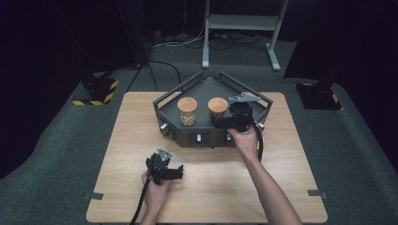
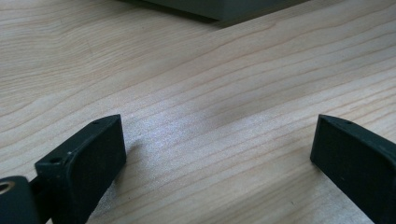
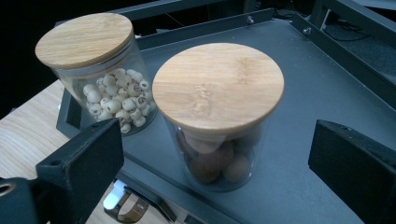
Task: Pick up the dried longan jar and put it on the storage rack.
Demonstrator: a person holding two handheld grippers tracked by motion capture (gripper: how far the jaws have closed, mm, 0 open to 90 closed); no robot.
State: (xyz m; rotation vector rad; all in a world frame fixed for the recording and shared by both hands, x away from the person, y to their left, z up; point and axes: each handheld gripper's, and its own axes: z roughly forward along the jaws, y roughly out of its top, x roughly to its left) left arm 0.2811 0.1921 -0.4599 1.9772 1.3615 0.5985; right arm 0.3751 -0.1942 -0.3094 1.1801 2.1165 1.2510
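Note:
Two glass jars with round wooden lids stand on a dark grey angular tray [image 1: 206, 89] at the table's far middle. The left jar [image 1: 187, 111] [image 3: 100, 70] holds small pale round pieces. The right jar [image 1: 217, 108] [image 3: 218, 112] holds larger brown balls. My right gripper [image 1: 220, 123] [image 3: 215, 154] is open, its jaws spread wide on either side of the right jar and apart from it. Low over the bare wood near the table's front, my left gripper [image 1: 178, 169] [image 2: 217, 149] is open and holds nothing.
The wooden table [image 1: 136, 136] carries the tray, whose front face has small knobs [image 1: 198, 138]. A raised frame rail [image 3: 355, 56] edges the tray to the right of the jars. Behind the table stand a white metal stand [image 1: 241, 28] and floor cables.

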